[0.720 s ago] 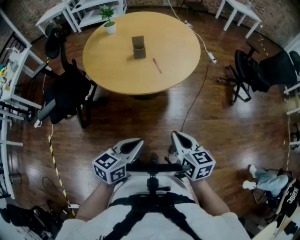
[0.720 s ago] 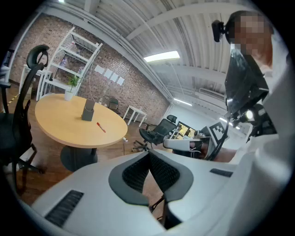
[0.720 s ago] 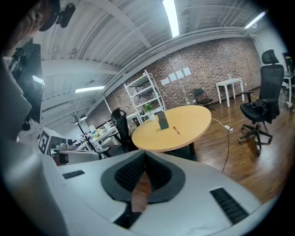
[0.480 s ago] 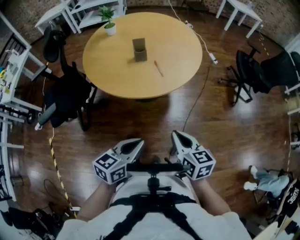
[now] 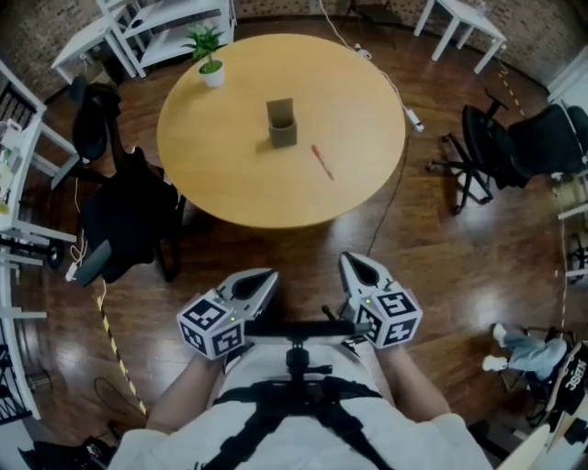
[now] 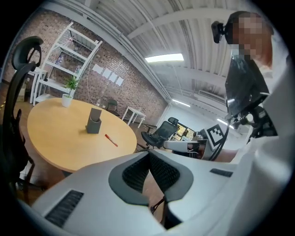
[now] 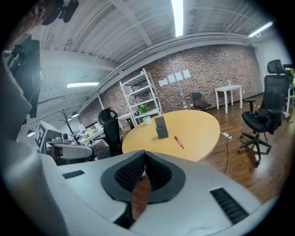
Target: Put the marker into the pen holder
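A red marker lies on the round wooden table, just right of a grey pen holder that stands upright near the table's middle. The marker and the holder also show in the left gripper view, and the same marker and holder in the right gripper view. Both grippers are held close to the person's body, well short of the table. My left gripper is shut with nothing in it. My right gripper is shut and empty too.
A small potted plant stands at the table's far left edge. A black office chair sits left of the table and another at the right. A cable runs across the wooden floor. White shelving stands at the back.
The table with the holder and marker sits a little nearer and more to the right in the head view. Both grippers have kept their place in front of the body, still shut.
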Available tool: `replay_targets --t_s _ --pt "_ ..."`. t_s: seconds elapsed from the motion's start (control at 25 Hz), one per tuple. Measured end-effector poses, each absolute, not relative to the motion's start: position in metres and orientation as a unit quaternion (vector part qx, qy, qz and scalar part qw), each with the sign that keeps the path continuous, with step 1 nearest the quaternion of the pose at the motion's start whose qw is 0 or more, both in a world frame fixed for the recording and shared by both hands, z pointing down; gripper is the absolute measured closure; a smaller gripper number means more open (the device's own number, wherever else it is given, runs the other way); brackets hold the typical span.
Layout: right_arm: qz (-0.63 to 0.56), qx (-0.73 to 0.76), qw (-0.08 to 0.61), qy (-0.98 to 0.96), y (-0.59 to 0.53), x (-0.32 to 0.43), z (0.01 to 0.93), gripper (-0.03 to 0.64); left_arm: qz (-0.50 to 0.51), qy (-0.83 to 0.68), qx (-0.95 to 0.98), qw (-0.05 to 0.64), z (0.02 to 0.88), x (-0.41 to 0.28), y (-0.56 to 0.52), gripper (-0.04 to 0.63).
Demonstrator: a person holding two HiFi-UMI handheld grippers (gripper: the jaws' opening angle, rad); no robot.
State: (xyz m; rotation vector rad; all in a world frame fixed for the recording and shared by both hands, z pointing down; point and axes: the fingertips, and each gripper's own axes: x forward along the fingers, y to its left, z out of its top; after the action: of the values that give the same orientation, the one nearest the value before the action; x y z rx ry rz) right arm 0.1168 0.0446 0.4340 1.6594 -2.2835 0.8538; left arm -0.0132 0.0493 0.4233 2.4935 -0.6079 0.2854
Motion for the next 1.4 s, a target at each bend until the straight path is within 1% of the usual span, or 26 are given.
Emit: replay_targets --t_s 0.16,0.2,0.6,1.0,1.2,1.24,1.4 --pt "0.278 0.580 0.114 -0.757 0.007 0.115 0.437 0.607 0.104 -0.220 0.929 0.277 0.419 -0.032 0.013 0.600" --pt "0.276 0.584 0.118 -0.754 -0.002 0.114 0.438 0.589 0.104 -0.219 0.930 0.278 0.419 -0.037 0.006 0.600" --pt "0.256 0.616 0.152 -0.729 -0.069 0.100 0.445 0.589 0.104 -0.206 0.931 0.284 0.418 -0.082 -0.052 0.599" --pt "0.240 0.617 0.194 -0.724 -0.111 0.112 0.452 0.581 0.101 -0.199 0.932 0.285 0.417 -0.081 -0.076 0.600" --pt "0.224 0.599 0.241 -0.730 -0.149 0.130 0.479 0.581 0.098 -0.228 0.926 0.284 0.415 -0.080 -0.089 0.600" --pt "0.225 0.593 0.253 -0.731 -0.158 0.136 0.487 0.570 0.097 -0.236 0.925 0.283 0.414 -0.080 -0.093 0.600" --pt "0.239 0.566 0.296 -0.731 -0.199 0.158 0.522 0.565 0.085 -0.271 0.917 0.279 0.413 -0.079 -0.111 0.600"
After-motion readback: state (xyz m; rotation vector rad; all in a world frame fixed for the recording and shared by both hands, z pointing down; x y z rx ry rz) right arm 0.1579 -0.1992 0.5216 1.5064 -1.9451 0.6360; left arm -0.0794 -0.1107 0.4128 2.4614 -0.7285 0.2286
